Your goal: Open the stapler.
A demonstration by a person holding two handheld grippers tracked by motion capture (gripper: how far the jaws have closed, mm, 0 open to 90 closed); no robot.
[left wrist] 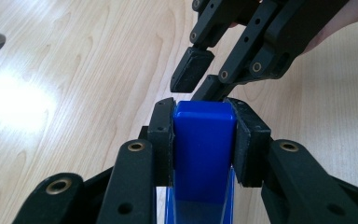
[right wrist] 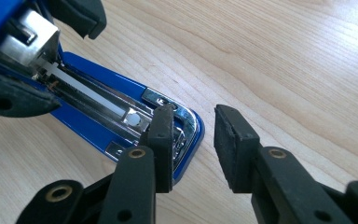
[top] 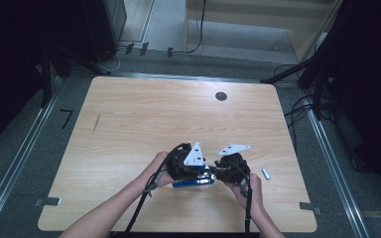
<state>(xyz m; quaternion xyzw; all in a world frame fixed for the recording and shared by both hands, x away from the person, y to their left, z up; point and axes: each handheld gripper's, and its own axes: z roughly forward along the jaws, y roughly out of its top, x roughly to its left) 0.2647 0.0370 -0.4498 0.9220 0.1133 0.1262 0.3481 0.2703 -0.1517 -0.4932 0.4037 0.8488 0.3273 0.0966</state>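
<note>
Left gripper view: left gripper (left wrist: 204, 140) jaws clamp the blue stapler (left wrist: 204, 154) top, steadying it near the bench's near edge, while right gripper (right wrist: 193, 140) jaws stand parted at its base.

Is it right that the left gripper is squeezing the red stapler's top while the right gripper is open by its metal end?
Nearly. The stapler is blue, not red, as the left gripper view shows. The left gripper is shut on its top, and the right gripper is open at its metal end.
</note>
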